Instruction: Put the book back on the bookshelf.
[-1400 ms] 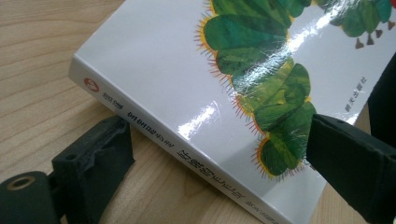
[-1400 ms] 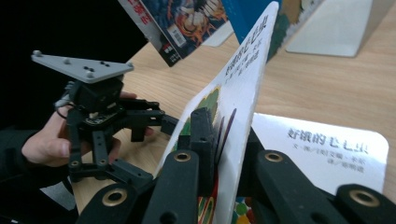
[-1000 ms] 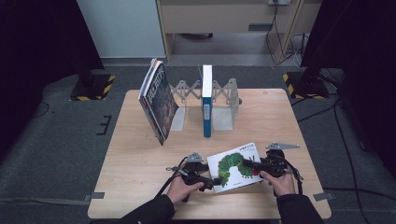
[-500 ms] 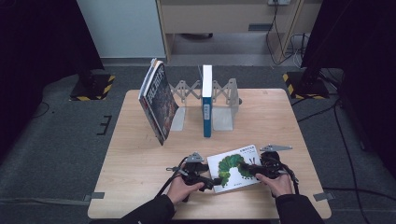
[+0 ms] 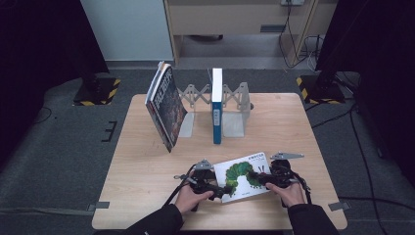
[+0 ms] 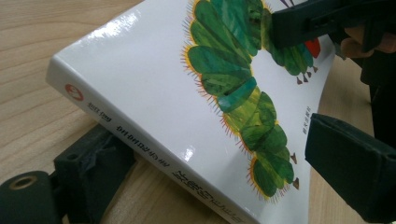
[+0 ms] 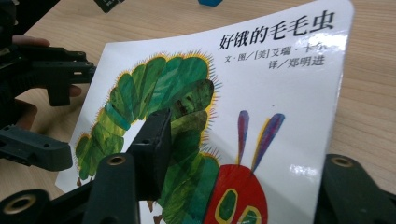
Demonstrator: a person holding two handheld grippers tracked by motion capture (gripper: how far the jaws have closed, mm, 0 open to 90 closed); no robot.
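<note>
**Two grippers at a picture book near the front edge of the table**

The picture book (image 5: 243, 176), white-covered with a green caterpillar, is lying in the lower centre of the high view, on the wooden table (image 5: 147, 196) close to its near edge. One edge of the book is standing slightly off the wood, as the left gripper view shows.

The left gripper (image 5: 215, 188) is sitting at the book's left end, lower centre of the high view. In the left gripper view (image 6: 224, 172) one black jaw is lying under the spine at the lower left of the frame and the other is standing at the right edge, over the cover. Whether the pads are pressing on the book cannot be told.

The right gripper (image 5: 264, 178) is sitting at the book's right end. Its jaws have just been opening, with the book between them. In the right gripper view (image 7: 238, 186) one jaw is lying over the caterpillar at the lower centre and the other is standing clear at the lower right corner; the jaws are parted and are not clamping the cover.

At the upper centre of the high view a blue book (image 5: 217, 110) is standing upright in a metal book rack (image 5: 235, 105). A dark book (image 5: 166, 107) is leaning at the rack's left side.
</note>
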